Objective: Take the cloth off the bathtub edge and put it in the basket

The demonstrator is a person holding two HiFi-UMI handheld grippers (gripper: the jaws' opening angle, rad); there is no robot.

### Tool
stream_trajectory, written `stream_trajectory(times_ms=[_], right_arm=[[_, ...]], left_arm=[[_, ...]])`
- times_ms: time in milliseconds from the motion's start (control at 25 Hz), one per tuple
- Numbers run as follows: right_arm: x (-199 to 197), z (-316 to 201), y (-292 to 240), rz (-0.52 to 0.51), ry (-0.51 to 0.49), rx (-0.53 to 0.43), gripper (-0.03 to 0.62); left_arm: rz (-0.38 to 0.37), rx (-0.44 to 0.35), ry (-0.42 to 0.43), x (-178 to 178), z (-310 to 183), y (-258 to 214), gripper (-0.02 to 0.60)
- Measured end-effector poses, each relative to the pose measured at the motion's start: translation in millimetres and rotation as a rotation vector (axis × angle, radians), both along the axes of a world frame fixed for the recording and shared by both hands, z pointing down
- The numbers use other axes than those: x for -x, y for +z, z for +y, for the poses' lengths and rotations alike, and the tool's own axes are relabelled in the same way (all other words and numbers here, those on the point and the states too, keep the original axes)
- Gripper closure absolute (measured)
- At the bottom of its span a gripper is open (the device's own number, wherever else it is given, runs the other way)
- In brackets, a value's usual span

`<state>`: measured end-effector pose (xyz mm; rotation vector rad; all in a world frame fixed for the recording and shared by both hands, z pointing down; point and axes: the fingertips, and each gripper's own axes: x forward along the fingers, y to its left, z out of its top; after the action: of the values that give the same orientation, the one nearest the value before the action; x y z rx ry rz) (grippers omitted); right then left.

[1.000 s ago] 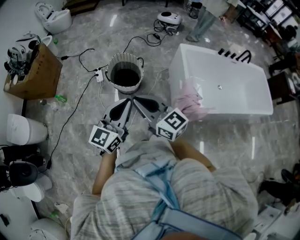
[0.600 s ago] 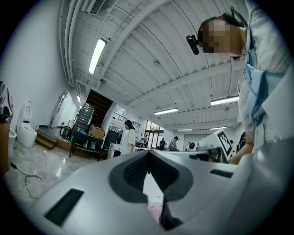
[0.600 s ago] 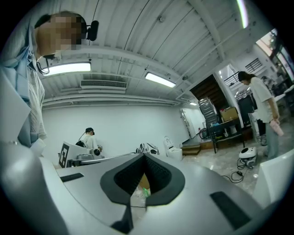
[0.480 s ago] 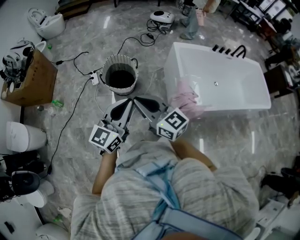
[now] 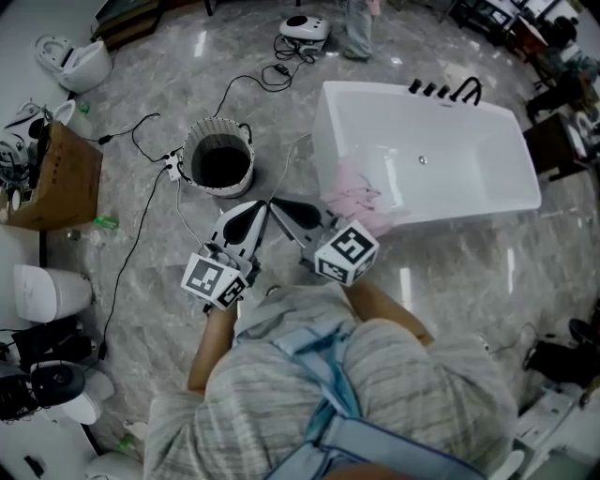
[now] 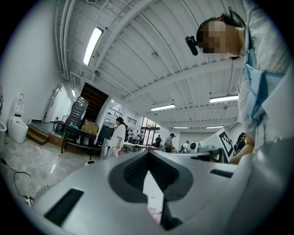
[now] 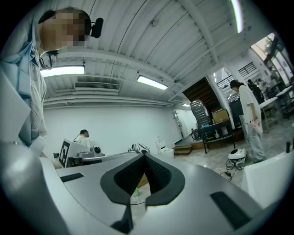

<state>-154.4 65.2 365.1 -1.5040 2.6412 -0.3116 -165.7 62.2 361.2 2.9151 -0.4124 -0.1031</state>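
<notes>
A pink cloth (image 5: pixel 359 199) hangs over the near left edge of the white bathtub (image 5: pixel 469 127). The round white basket (image 5: pixel 217 167), dark inside, stands on the floor to the left of the tub. Both grippers are held in front of the person, between basket and tub, with their tips close together. My left gripper (image 5: pixel 260 205) is shut and holds nothing, and so is my right gripper (image 5: pixel 278 204), just left of the cloth. In the left gripper view the shut jaws (image 6: pixel 148 157) leave a slit showing a bit of pink cloth (image 6: pixel 154 215). The right gripper view shows shut jaws (image 7: pixel 144 157) and the tub's corner (image 7: pixel 271 176).
Cables (image 5: pixel 141 225) and a power strip (image 5: pixel 173 167) lie on the marble floor left of the basket. A cardboard box (image 5: pixel 58 176) and toilets (image 5: pixel 66 56) stand at the left. A person (image 5: pixel 357 28) and a white device (image 5: pixel 305 28) are at the top, with dark furniture (image 5: pixel 553 141) at the right.
The head view has shifted: the basket and tub now sit higher and further left in the frame. Both grippers keep the same shut pose in front of the person.
</notes>
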Motion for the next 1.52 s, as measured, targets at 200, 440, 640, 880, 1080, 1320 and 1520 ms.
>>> stream_trajectory(times_ms=[200, 440, 640, 880, 1080, 1320, 1520], right_arm=[[-67.2, 3.9, 1.4, 0.01, -0.003, 0.006, 0.59], [-144.9, 14.8, 0.0, 0.004, -0.004, 0.007, 0.59], [-209.2, 31.5, -0.2, -0.006, 0.014, 0.019, 0.589], [-284.9, 62.5, 3.3, -0.012, 0.025, 0.026, 0.589], [-342.4, 78.0, 14.5, 0.016, 0.018, 0.011, 0.589], [-404.1, 86.2, 33.9, 0.041, 0.032, 0.019, 0.589], [-418.5, 95.8, 45.7, 0.055, -0.005, 0.015, 0.589]], left_arm=[[-0.006, 0.005, 0.012, -67.2, 4.8, -0.7, 0.578], [-0.025, 0.015, 0.045, -143.8, 21.0, 1.6, 0.578], [-0.038, 0.017, 0.082, -207.1, 40.7, 2.7, 0.578], [-0.058, 0.01, 0.106, -277.1, 70.7, 4.3, 0.578], [-0.084, 0.001, 0.103, -319.5, 82.0, 15.3, 0.578], [-0.14, 0.013, 0.109, -353.0, 84.5, 38.5, 0.578], [-0.181, 0.056, 0.134, -365.5, 84.6, 63.6, 0.578]])
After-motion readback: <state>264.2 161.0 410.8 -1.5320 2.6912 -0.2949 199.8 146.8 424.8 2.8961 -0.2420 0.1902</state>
